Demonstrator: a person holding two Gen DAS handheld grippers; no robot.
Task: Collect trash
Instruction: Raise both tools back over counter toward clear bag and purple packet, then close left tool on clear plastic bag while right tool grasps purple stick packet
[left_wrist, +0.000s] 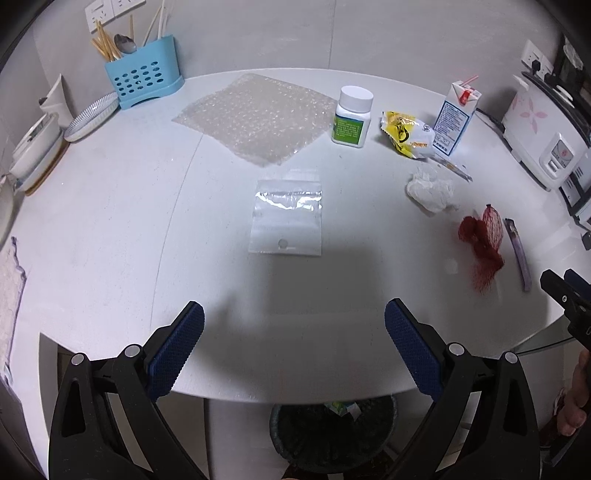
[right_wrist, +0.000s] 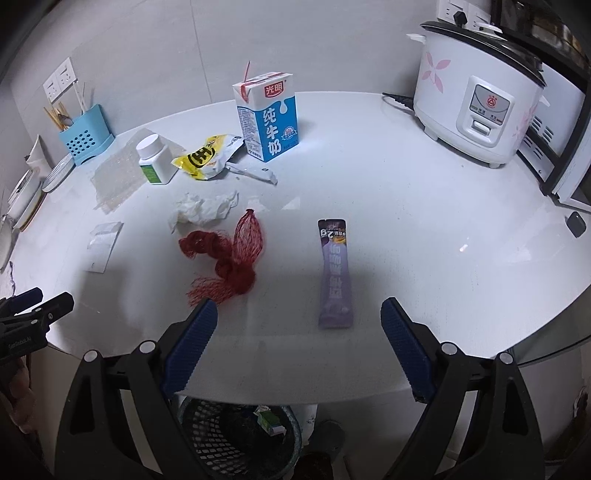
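Right wrist view: my right gripper (right_wrist: 297, 332) hangs wide open and empty at lower centre, purple wrapper (right_wrist: 334, 273) flat between its fingers, left gripper (left_wrist: 293, 339) likewise open, so I judge pickup pending—next, lower, pinch, drop into bin (right_wrist: 207, 435) below.

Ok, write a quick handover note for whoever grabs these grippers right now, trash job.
Left gripper: open, empty, at the table's near edge facing the clear zip bag.
Right gripper: open, empty, facing the purple wrapper, red mesh net beside it.
Done: one small carton already in the black bin below the edge.
Left on the table: bubble wrap, pill bottle, yellow wrapper, milk carton, crumpled tissue.
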